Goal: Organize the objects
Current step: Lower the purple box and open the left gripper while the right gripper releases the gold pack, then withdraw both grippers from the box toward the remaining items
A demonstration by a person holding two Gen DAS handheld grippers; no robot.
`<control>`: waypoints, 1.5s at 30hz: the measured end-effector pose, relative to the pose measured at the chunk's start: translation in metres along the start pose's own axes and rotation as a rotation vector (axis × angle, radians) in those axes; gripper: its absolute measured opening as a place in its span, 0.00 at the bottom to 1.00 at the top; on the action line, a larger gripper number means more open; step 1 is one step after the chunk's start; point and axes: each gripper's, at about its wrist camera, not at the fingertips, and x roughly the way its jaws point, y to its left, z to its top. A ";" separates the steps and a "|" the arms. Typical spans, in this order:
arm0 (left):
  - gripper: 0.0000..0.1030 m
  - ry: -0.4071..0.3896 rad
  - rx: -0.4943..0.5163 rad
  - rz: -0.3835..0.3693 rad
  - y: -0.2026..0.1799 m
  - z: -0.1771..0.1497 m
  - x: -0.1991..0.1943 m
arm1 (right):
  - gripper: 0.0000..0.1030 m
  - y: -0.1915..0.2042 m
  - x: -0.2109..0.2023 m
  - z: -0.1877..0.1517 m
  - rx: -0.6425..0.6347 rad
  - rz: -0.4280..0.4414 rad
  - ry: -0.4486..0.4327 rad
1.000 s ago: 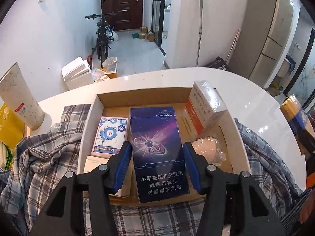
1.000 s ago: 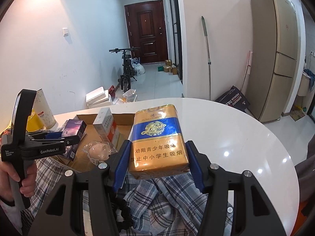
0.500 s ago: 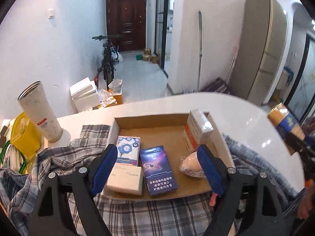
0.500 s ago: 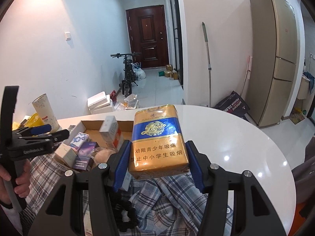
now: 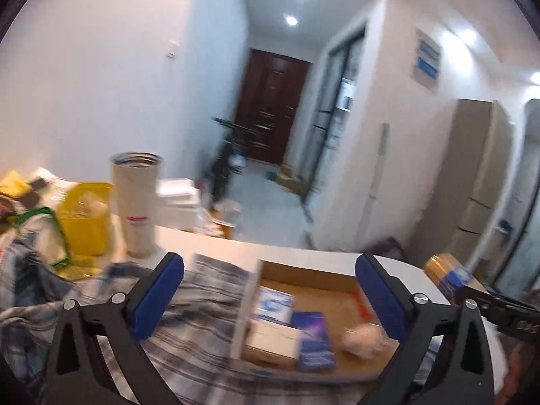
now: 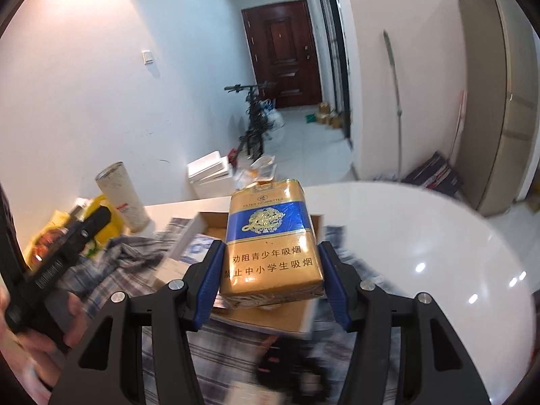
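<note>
Right gripper (image 6: 270, 281) clenched on a gold and blue cigarette pack (image 6: 270, 239), held upright between the blue pads above the near edge of a shallow cardboard box (image 6: 280, 320). Left gripper (image 5: 270, 298) spread wide with nothing between its pads, raised over the plaid cloth (image 5: 189, 334) just left of the same cardboard box (image 5: 303, 276). Inside the box, seen blurred from the left wrist: a purple pack (image 5: 315, 344) lying flat near the middle, a pale flat box (image 5: 270, 341) touching its left side, a blue and white packet (image 5: 273, 300) behind that, a pinkish wrapped lump (image 5: 362, 339) toward the right. Box resting on the plaid cloth, cloth spread over a white round worktop (image 6: 422, 236). Gold and blue pack also visible at the right edge of the left wrist view (image 5: 449, 275), beyond the box's right wall. On the worktop to the left, a tall pale tumbler (image 5: 136, 202) standing upright, a yellow tub (image 5: 86, 219) just beside it. Left hand (image 6: 37, 334) wrapped round the black handle of the other gripper at the left edge of the right wrist view. Farther back, a bicycle (image 6: 253, 125) in the hallway before a dark red door (image 6: 283, 64).
</note>
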 end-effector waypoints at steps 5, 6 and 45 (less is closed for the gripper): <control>1.00 0.029 0.019 0.027 0.011 -0.004 0.009 | 0.53 0.035 0.041 -0.006 0.028 0.046 0.068; 1.00 0.030 0.018 0.032 0.014 -0.003 0.009 | 0.53 0.042 0.050 -0.007 0.018 0.047 0.076; 1.00 -0.081 0.194 -0.019 -0.031 0.013 -0.078 | 0.81 0.011 -0.040 -0.009 -0.160 -0.144 -0.080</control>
